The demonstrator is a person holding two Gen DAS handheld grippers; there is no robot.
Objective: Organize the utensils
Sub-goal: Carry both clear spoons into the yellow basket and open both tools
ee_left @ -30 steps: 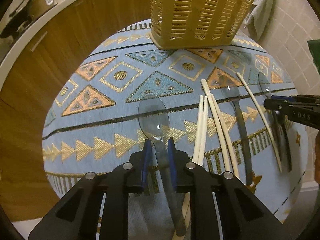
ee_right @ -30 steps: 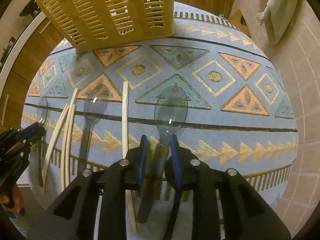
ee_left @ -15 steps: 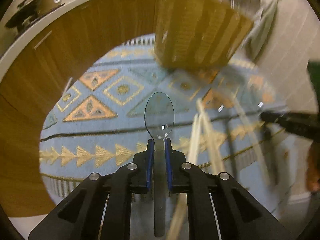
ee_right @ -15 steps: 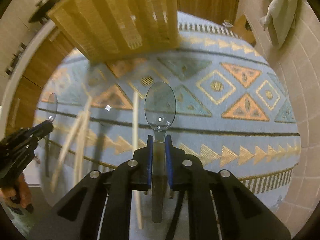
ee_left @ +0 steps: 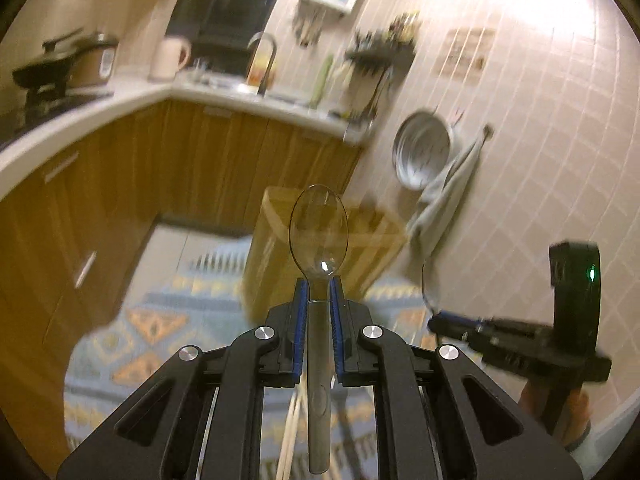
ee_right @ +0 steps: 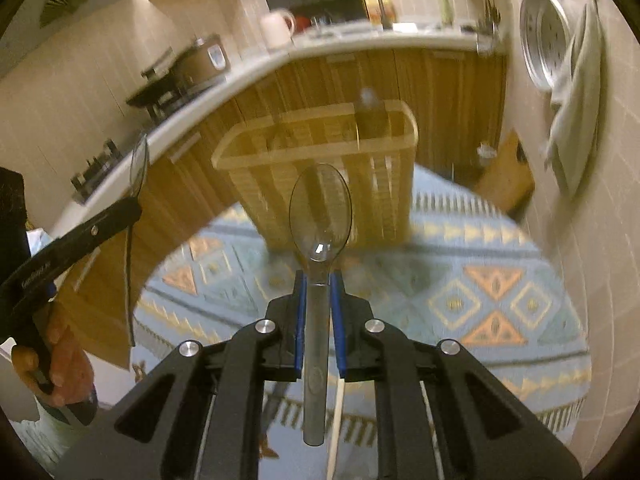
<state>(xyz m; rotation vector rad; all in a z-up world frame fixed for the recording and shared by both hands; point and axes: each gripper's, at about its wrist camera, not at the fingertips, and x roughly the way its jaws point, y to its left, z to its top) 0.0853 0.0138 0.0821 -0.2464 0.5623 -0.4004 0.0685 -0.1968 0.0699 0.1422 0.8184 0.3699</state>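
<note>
**Two clear spoons held above the patterned cloth**

In our left hand the black two-finger left gripper (ee_left: 319,294) has its blue pads (ee_left: 301,320) pressed against the neck of a transparent plastic spoon with a grey handle (ee_left: 319,232), pinching it. The bowl of this left spoon points away from us and up, and its handle runs back between the jaws toward the near edge of the view. In our right hand the matching right gripper (ee_right: 319,286) pinches a second clear plastic spoon (ee_right: 320,210) the same way, bowl forward, handle trailing back between the blue pads (ee_right: 301,312).

Both spoons hang in the air, clear of the round table with the light-blue cloth patterned in orange and gold triangles (ee_right: 500,296). On the far side of that table stands the tall slatted yellow plastic utensil basket (ee_right: 320,148), directly beyond the right spoon's bowl; in the left wrist view the basket appears blurred behind the left spoon.

On the cloth below, near us, pale wooden chopsticks (ee_right: 335,420) lie partly hidden under the gripper bodies.

Each gripper shows in the other's view: the right one at the far right of the left view, the left one at the left edge of the right view, gripped by our left hand (ee_right: 60,364)
</note>
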